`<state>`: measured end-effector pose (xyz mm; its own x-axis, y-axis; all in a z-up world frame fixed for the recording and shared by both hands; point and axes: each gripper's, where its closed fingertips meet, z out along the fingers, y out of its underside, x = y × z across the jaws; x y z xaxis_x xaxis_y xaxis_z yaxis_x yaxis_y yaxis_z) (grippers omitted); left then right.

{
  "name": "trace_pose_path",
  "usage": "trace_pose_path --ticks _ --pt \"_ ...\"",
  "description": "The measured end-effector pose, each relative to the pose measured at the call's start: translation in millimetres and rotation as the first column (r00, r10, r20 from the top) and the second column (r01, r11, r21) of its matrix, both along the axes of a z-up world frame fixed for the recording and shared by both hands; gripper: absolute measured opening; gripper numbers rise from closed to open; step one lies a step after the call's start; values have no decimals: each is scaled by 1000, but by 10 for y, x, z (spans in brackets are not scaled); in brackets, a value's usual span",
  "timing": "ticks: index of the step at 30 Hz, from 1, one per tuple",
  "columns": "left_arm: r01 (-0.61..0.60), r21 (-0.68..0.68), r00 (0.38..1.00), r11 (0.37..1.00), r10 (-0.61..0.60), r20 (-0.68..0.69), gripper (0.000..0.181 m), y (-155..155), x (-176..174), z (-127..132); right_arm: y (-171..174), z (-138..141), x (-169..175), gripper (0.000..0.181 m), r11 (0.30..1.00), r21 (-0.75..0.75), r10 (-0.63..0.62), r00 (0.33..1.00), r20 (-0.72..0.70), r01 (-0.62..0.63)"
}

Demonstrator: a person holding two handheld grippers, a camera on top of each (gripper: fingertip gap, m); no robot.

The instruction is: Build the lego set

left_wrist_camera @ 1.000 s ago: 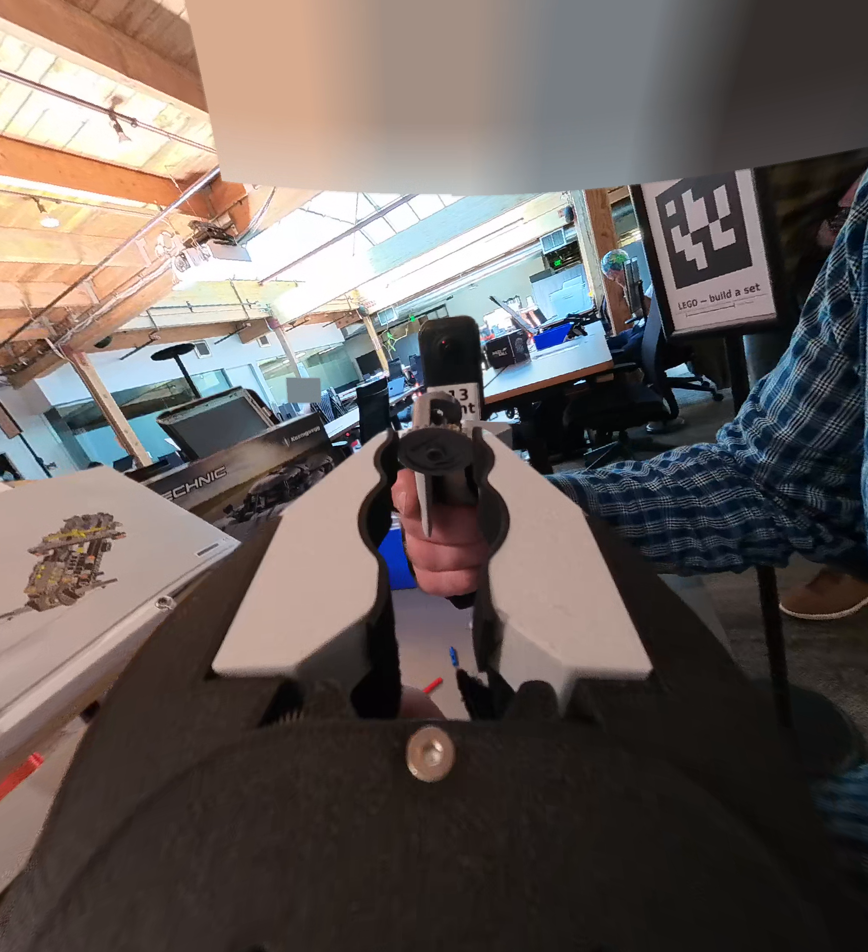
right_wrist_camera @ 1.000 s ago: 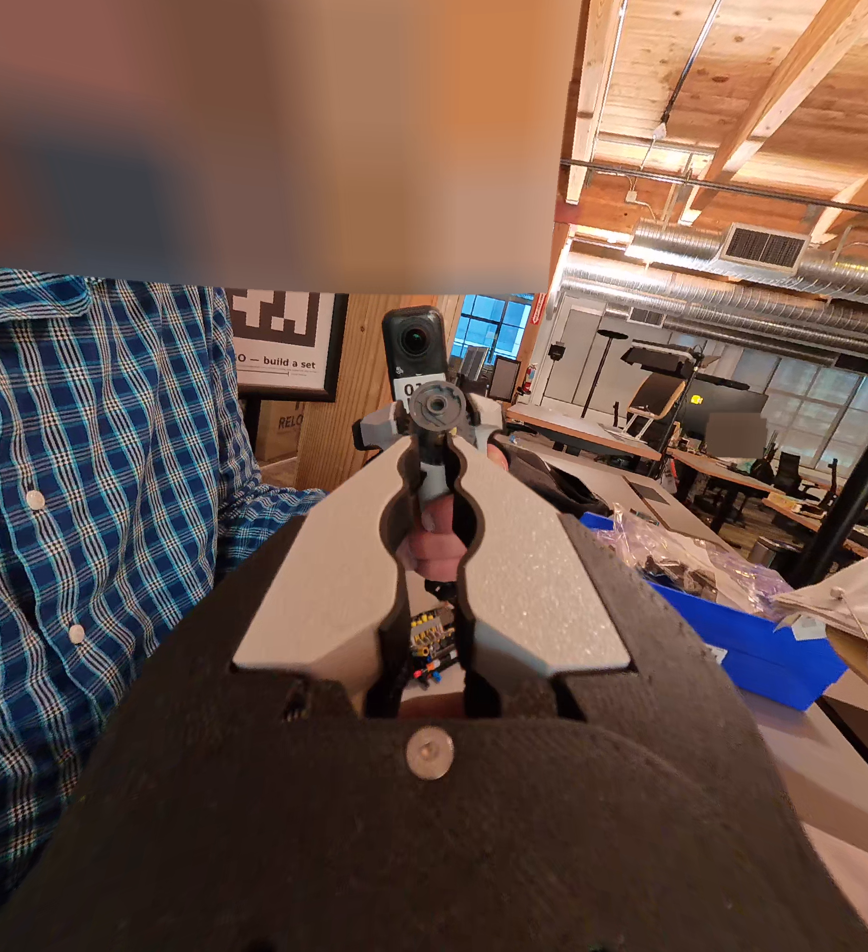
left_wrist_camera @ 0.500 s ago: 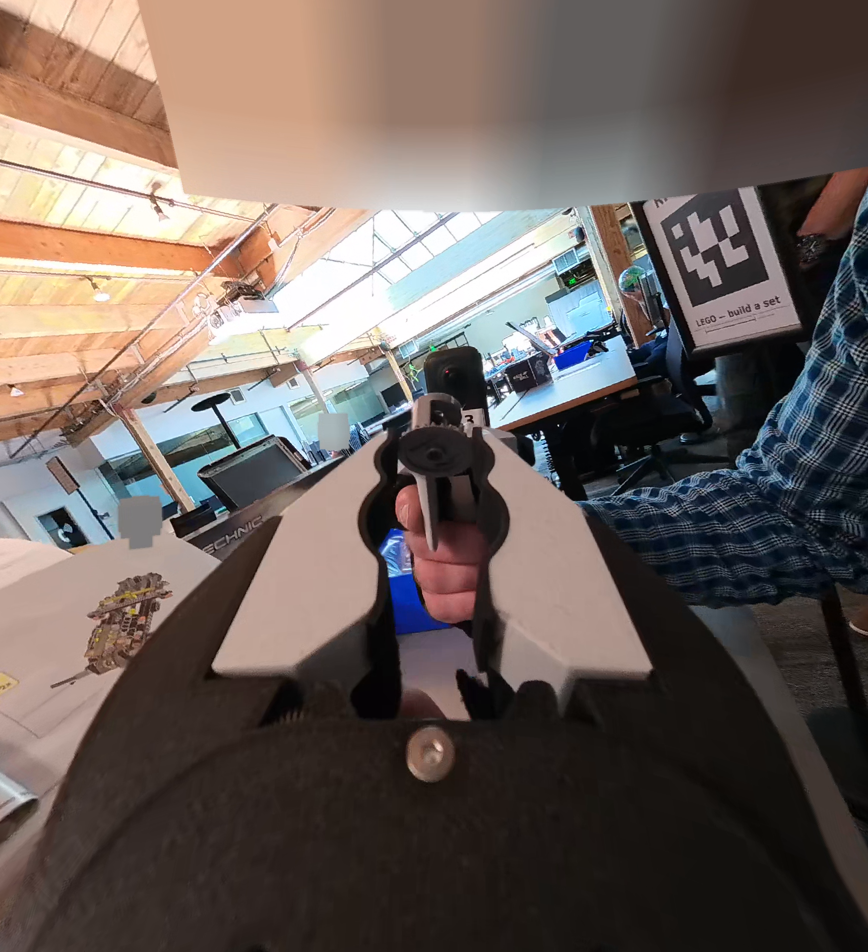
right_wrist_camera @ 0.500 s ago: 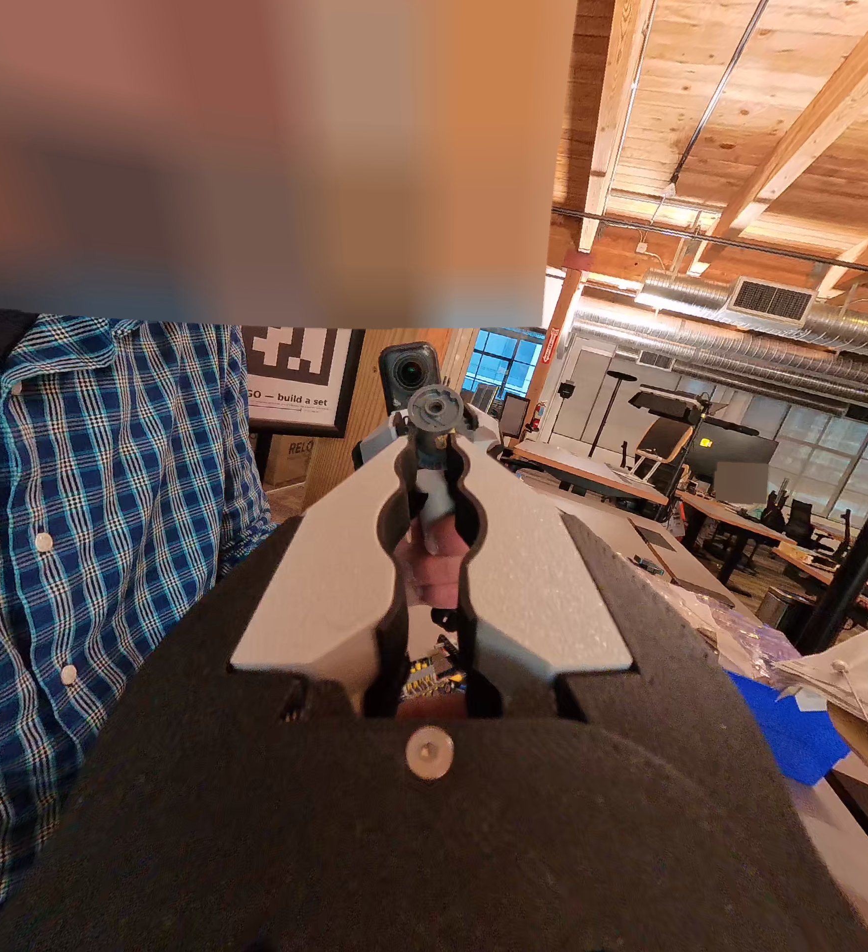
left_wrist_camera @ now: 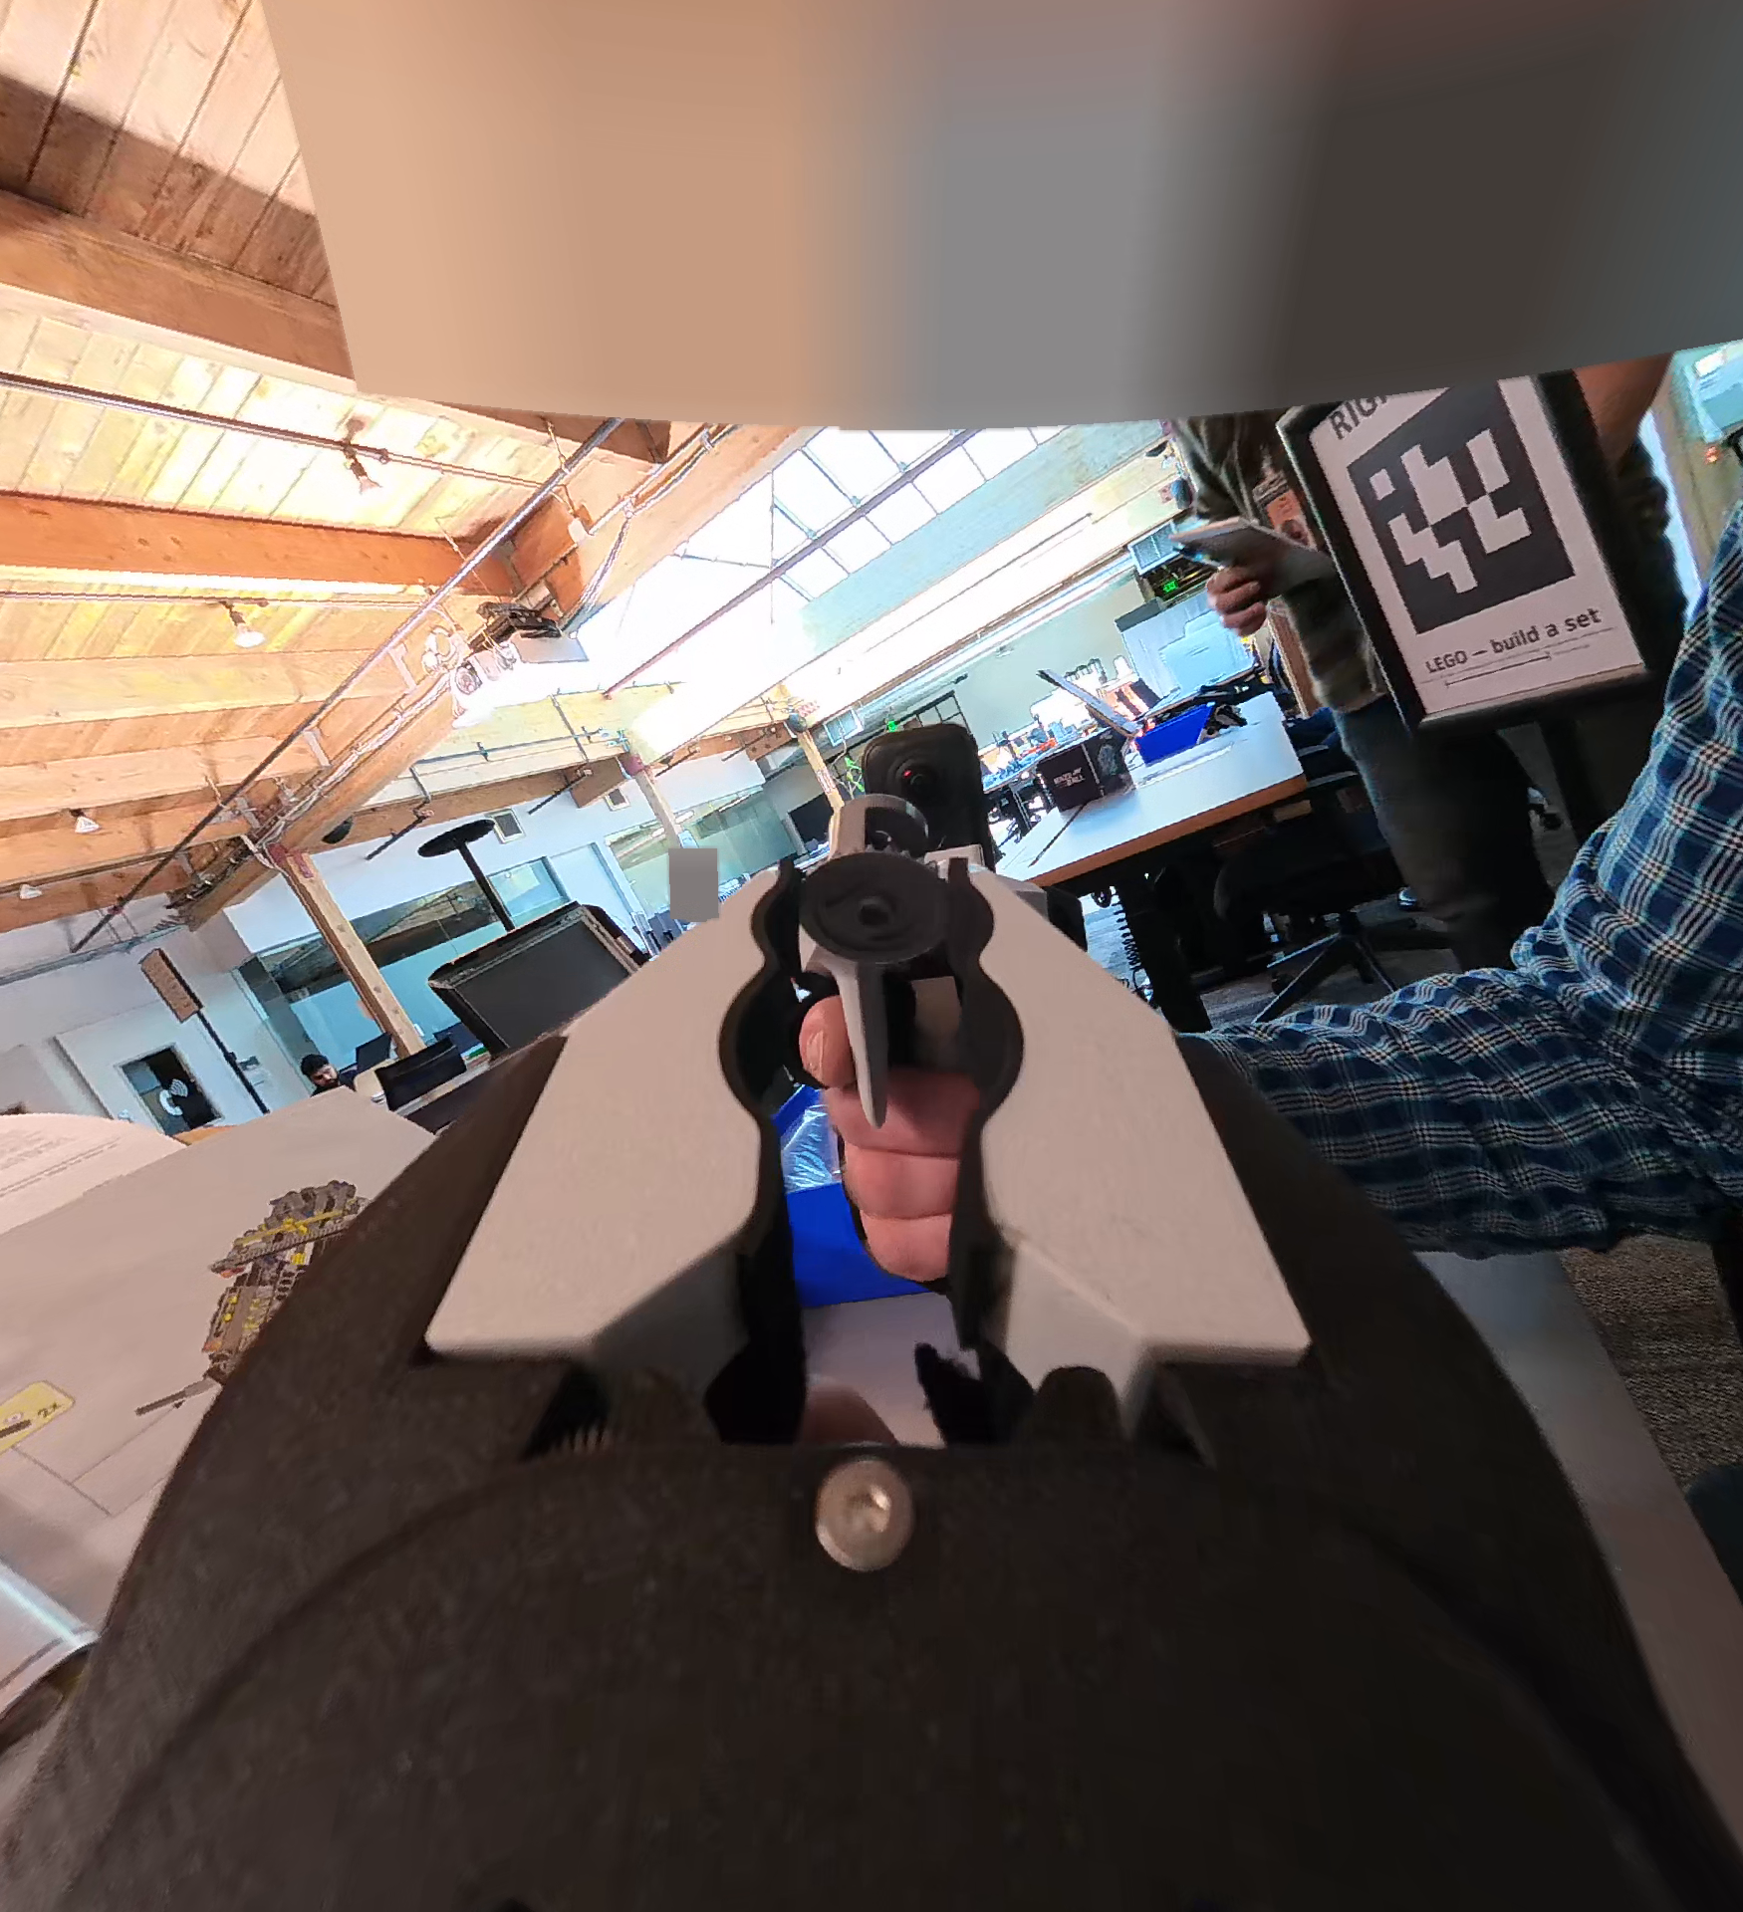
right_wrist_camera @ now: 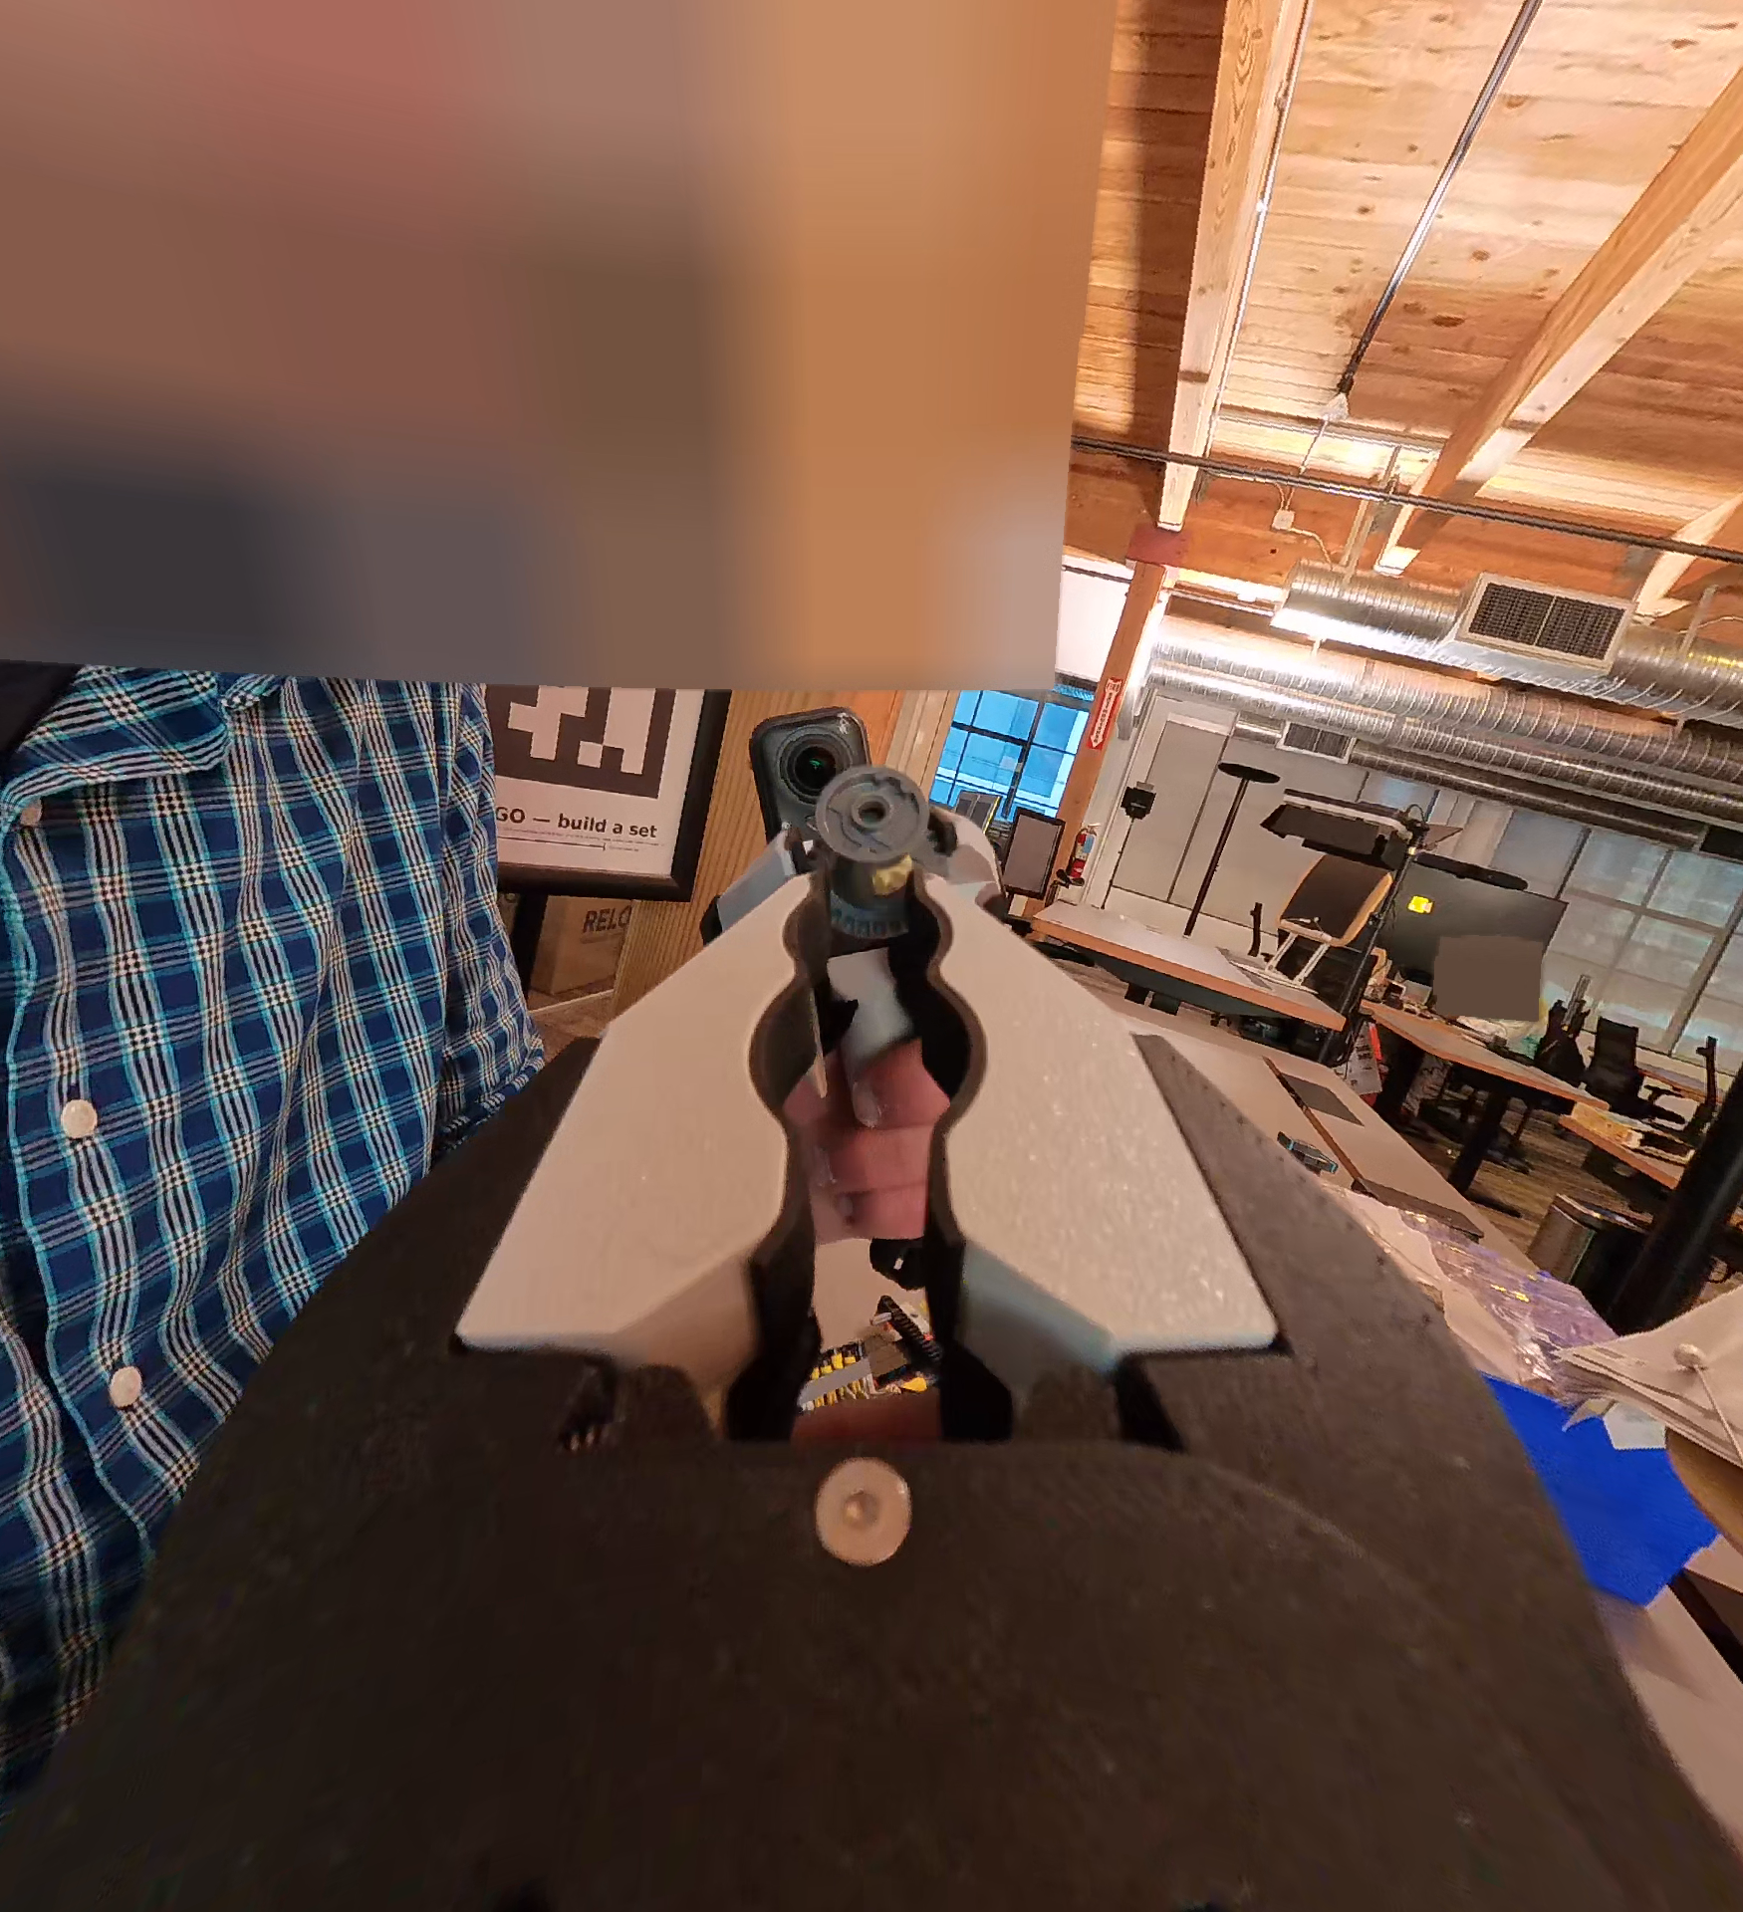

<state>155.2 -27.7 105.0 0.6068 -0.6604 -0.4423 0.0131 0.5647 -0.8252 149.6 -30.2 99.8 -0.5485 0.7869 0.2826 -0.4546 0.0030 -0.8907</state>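
Both grippers are raised off the table and point at each other, tip to tip. My left gripper [left_wrist_camera: 873, 921] is shut on a dark round Lego piece [left_wrist_camera: 873, 908] at its fingertips. My right gripper [right_wrist_camera: 869, 843] is shut on a grey round Lego piece [right_wrist_camera: 869, 815] with a centre hole and small teal and tan parts under it. I cannot tell whether the two pieces are joined. The right gripper's camera [left_wrist_camera: 924, 771] and hand [left_wrist_camera: 898, 1169] show behind the left tips. The left gripper's camera [right_wrist_camera: 810, 766] and hand [right_wrist_camera: 867, 1169] show behind the right tips.
An open instruction booklet [left_wrist_camera: 122, 1293] lies at the left. A blue bin [right_wrist_camera: 1592, 1500] and plastic bags [right_wrist_camera: 1468, 1273] are on the table at the right. A part-built Lego model [right_wrist_camera: 867, 1355] shows between the right fingers. A marker sign [left_wrist_camera: 1468, 548] and a black pole [right_wrist_camera: 1737, 1117] stand nearby.
Both views have tilted upward, showing more ceiling and less table. The grippers stay shut on their pieces and now face each other more squarely.
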Motion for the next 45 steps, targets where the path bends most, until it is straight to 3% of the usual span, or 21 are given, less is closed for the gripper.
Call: trace_pose_path --ticks 8,16,26,33,45 --pt "-15 -12 1000 1000 15 -20 27 37 -14 4 208 -82 59 25 994 -16 -107 993 47 108" --pt "-71 13 993 997 72 -92 26 109 -17 -20 155 4 119 36 964 139 -246 961 124 229" --pt "-148 67 962 987 159 -221 27 181 20 -43 172 16 13 30 954 175 -282 929 238 244" --pt "-166 96 948 981 186 -259 26 190 24 -26 179 56 23 19 950 191 -287 930 230 246" --pt "-183 121 939 976 210 -274 27 218 14 51 208 133 11 18 946 199 -295 937 187 257"
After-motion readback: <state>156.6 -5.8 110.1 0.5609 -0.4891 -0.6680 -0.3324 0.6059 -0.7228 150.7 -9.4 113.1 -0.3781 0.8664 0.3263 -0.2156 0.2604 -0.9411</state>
